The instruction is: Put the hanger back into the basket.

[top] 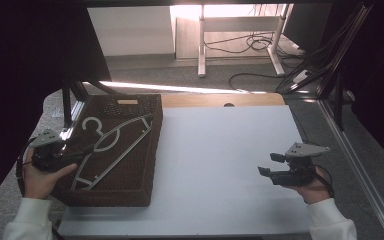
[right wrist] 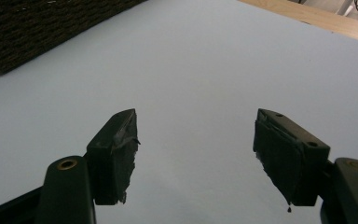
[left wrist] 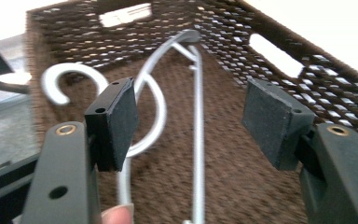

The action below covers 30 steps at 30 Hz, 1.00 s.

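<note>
A brown woven basket stands on the left of the white table top. A silver clothes hanger lies slantwise in it, hook toward the far left corner. My left gripper hovers at the basket's left rim, pointing in over the hanger. In the left gripper view the gripper is open, its jaws wide apart on either side of the hanger, not touching it. My right gripper is held over the table's right side, open with nothing between its jaws.
The basket's corner appears at the upper left of the right gripper view. A wooden strip edges the table's far side. Beyond it are desk legs and floor cables. Metal frame bars run along the right.
</note>
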Tool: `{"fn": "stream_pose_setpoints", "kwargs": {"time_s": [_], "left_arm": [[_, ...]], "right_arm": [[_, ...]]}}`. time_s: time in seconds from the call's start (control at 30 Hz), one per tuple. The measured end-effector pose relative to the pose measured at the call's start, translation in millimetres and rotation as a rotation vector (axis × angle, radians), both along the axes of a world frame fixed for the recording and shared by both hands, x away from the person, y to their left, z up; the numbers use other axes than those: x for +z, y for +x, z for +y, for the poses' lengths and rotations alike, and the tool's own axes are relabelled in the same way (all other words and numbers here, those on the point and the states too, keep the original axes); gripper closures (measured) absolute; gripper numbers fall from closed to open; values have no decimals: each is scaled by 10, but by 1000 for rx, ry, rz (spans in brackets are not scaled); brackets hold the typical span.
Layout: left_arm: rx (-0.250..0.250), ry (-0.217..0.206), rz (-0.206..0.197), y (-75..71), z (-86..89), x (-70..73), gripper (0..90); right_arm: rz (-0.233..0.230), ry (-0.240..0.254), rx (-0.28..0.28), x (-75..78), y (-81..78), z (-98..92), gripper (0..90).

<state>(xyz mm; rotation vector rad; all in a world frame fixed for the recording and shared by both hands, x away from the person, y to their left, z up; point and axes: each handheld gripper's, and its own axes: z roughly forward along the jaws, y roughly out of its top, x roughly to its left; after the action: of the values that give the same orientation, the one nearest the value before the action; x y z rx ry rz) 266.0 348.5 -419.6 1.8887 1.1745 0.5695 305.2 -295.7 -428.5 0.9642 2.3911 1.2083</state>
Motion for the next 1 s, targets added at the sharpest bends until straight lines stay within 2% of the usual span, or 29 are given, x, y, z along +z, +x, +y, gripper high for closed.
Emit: {"fn": "stream_pose_setpoints", "kwargs": {"time_s": [0.2, 0.53, 0.77, 1.0], "left_arm": [[-60, -58, 24, -55, -181, 31, 333], [-130, -109, 54, -159, -533, 41, 320], [-172, -101, 75, -159, -795, 3, 317], [-205, -92, 84, -203, -985, -31, 316]], "right_arm": [[4, -4, 4, -28, 13, 6, 306], [0, -5, 12, -24, 7, 17, 306], [-6, -10, 6, -15, -45, 9, 306], [-3, -15, 11, -35, -54, 26, 306]]}}
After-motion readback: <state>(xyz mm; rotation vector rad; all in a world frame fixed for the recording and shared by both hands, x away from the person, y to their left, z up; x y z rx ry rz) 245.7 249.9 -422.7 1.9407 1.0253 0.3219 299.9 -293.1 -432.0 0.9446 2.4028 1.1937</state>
